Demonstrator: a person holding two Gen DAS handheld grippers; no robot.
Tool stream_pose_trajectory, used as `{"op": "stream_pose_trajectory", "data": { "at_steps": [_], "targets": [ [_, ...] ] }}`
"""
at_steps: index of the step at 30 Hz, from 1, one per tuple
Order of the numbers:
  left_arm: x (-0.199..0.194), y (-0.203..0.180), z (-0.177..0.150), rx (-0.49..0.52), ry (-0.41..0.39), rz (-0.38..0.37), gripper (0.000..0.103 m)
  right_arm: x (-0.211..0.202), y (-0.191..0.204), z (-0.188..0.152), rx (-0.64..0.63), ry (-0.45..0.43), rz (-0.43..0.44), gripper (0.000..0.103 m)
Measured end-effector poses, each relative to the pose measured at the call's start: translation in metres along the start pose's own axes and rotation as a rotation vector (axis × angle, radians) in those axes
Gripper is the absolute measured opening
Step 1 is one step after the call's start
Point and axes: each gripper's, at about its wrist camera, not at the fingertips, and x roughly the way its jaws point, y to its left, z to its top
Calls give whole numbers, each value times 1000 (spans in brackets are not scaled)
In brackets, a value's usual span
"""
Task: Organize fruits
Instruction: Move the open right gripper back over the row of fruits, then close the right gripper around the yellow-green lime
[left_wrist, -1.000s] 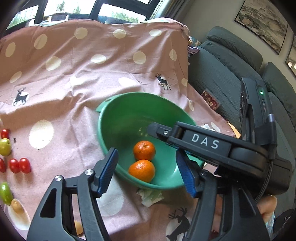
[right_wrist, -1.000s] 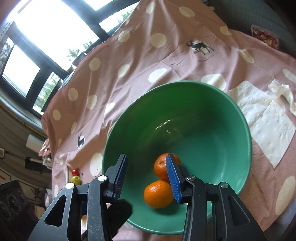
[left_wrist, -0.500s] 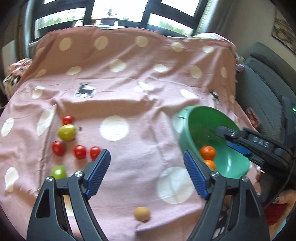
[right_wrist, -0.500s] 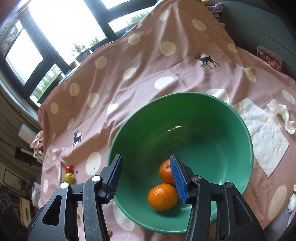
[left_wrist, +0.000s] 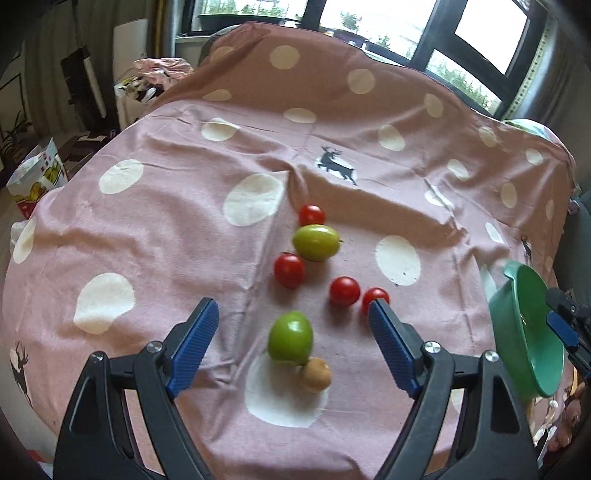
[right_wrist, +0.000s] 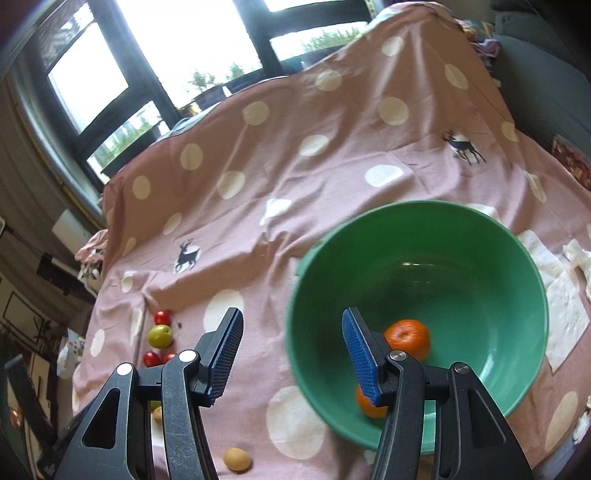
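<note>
In the left wrist view my left gripper (left_wrist: 293, 345) is open and empty above a green fruit (left_wrist: 290, 339) with a small tan fruit (left_wrist: 315, 375) touching it. Several red tomatoes (left_wrist: 344, 290) and a second green fruit (left_wrist: 316, 242) lie just beyond on the pink spotted cloth. The green bowl (left_wrist: 524, 332) is at the far right. In the right wrist view my right gripper (right_wrist: 291, 358) is open and empty over the left rim of the bowl (right_wrist: 517, 384), which holds two oranges (right_wrist: 408, 339). The fruits on the cloth (right_wrist: 160, 336) show at left.
White paper napkins (right_wrist: 561, 299) lie right of the bowl. Another tan fruit (right_wrist: 237, 459) lies near the table's front edge. A grey sofa (right_wrist: 546, 66) is at the far right, windows behind the table, and a bag (left_wrist: 35, 179) on the floor at left.
My left gripper has swung left from the bowl to over the fruits on the cloth. My right gripper has drawn back and shifted left over the bowl's rim, opening a little wider.
</note>
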Motion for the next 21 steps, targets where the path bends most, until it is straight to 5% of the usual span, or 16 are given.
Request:
{"op": "stream_pose_trajectory", "data": {
  "at_steps": [9, 21],
  "targets": [
    [5, 46, 9, -185, 15, 49, 82, 32, 67, -5, -120, 100, 87, 57],
    [14, 66, 11, -239, 40, 103, 69, 134, 181, -15, -269, 306, 193, 57]
  ]
}}
